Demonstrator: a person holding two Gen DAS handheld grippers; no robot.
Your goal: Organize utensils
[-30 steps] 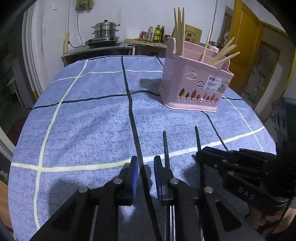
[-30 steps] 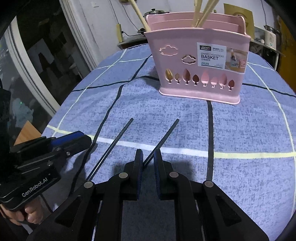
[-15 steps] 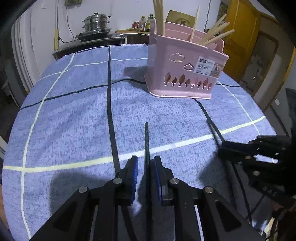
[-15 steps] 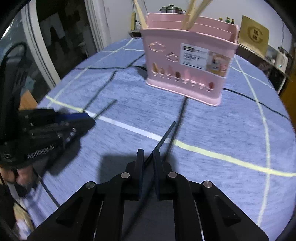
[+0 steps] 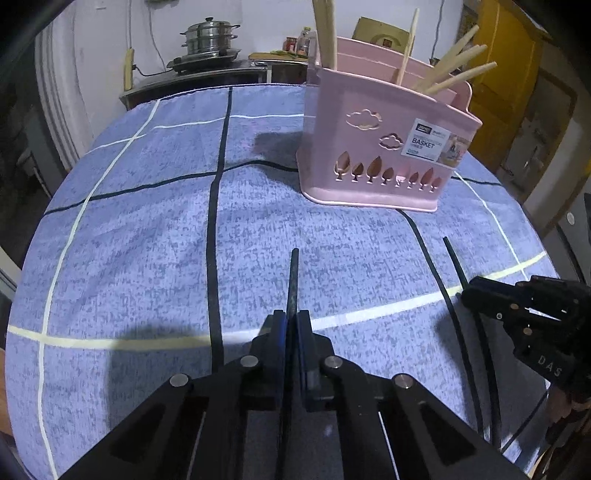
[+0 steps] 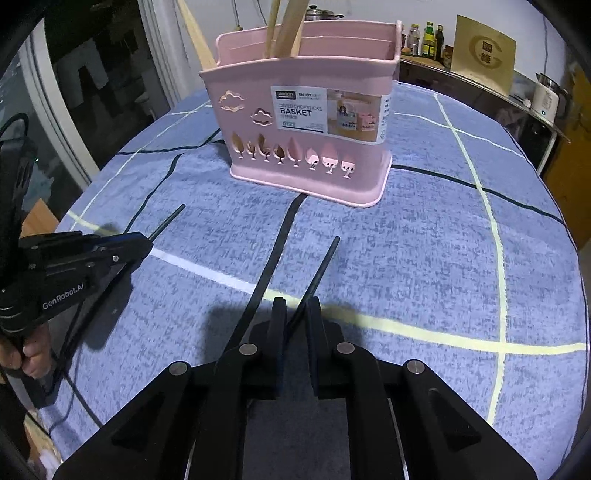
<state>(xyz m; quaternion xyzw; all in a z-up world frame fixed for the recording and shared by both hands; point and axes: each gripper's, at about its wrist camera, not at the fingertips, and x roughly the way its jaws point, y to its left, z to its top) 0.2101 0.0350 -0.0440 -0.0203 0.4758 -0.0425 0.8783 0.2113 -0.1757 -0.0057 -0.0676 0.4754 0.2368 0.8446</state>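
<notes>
Two black chopsticks lie low over the blue checked tablecloth. My left gripper [image 5: 291, 321] is shut on one black chopstick [image 5: 293, 280], which points away toward the pink basket [image 5: 384, 155]. My right gripper [image 6: 297, 306] is shut on the other black chopstick [image 6: 321, 266], angled up to the right. Each gripper shows in the other's view: the right gripper [image 5: 476, 291] at the right edge, the left gripper [image 6: 144, 243] at the left. The pink basket [image 6: 306, 122] stands upright behind them with several wooden chopsticks [image 6: 291, 26] in its compartments.
A person's hand [image 6: 33, 354] grips the left tool's handle. A black cable [image 5: 487, 369] trails over the cloth near the right gripper. Beyond the table stand a steamer pot [image 5: 210, 37], bottles [image 6: 424, 35], a kettle [image 6: 546, 99] and a yellow door [image 5: 509, 74].
My left gripper slid sideways until a black chopstick lay between its pads, then the jaws closed on it. The right gripper carried its chopstick off to the right, and the basket looks nearer.
</notes>
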